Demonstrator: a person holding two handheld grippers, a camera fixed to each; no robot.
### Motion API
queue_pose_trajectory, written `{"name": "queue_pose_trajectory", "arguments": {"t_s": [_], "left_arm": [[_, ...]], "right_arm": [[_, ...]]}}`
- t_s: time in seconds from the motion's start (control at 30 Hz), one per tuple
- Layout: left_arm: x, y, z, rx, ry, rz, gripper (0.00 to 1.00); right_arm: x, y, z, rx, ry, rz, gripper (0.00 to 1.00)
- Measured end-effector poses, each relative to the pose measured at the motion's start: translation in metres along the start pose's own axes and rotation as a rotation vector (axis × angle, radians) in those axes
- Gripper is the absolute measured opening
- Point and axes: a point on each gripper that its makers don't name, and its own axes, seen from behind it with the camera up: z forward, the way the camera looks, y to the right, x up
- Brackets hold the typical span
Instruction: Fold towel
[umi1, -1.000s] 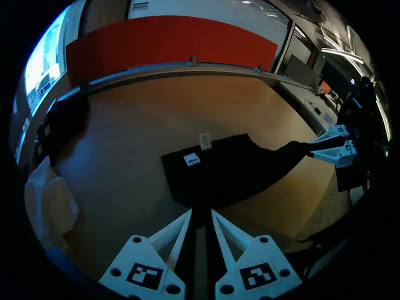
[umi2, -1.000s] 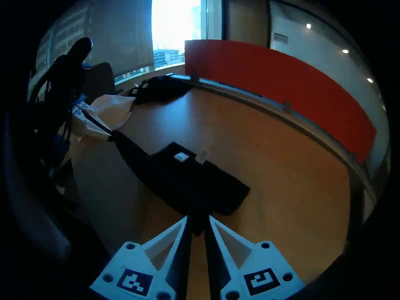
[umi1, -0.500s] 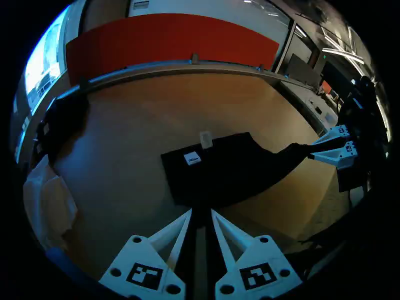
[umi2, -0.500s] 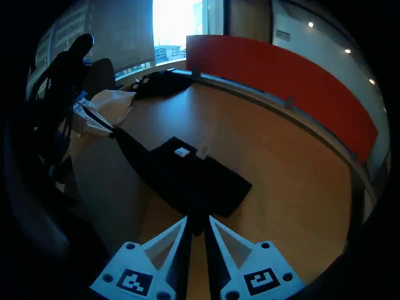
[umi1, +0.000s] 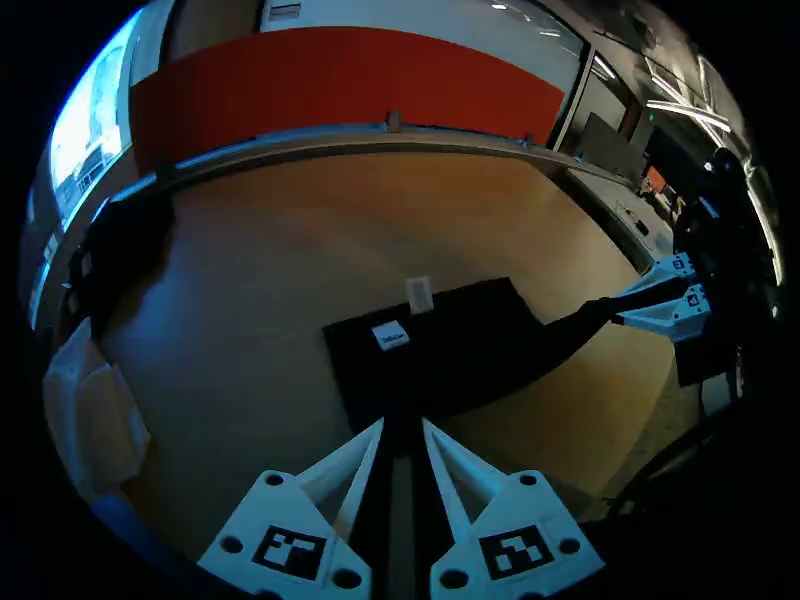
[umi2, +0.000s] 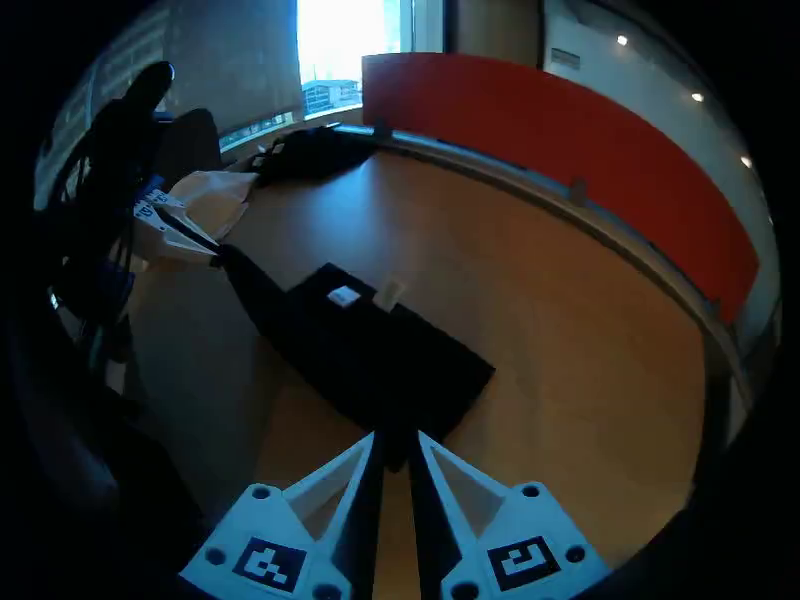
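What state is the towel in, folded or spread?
Mostly spread: black towel flat on the table, two corners pinched up by left gripper and right gripper. Layer count: cannot tell.

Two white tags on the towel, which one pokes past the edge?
The far tag, at the towel far edge, over the table. The near tag lies wholly on the cloth.

Left gripper view low over the table (umi1: 300, 240), riding the left gripper (umi1: 402, 425), facing the far panel (umi1: 340, 85), right gripper view riding the right gripper (umi2: 398, 435), angled left toward the window (umi2: 350, 45), both near, sharing towel (umi1: 450, 350), table, panel, and each other's gripper.
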Motion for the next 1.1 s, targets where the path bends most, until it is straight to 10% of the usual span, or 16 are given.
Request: {"name": "queue_pose_trajectory", "arguments": {"t_s": [1.1], "left_arm": [[0.002,-0.034,0.078,0.054,-0.035,-0.040,0.13]], "right_arm": [[0.004,0.042,0.076,0.008,-0.056,0.043,0.17]]}}
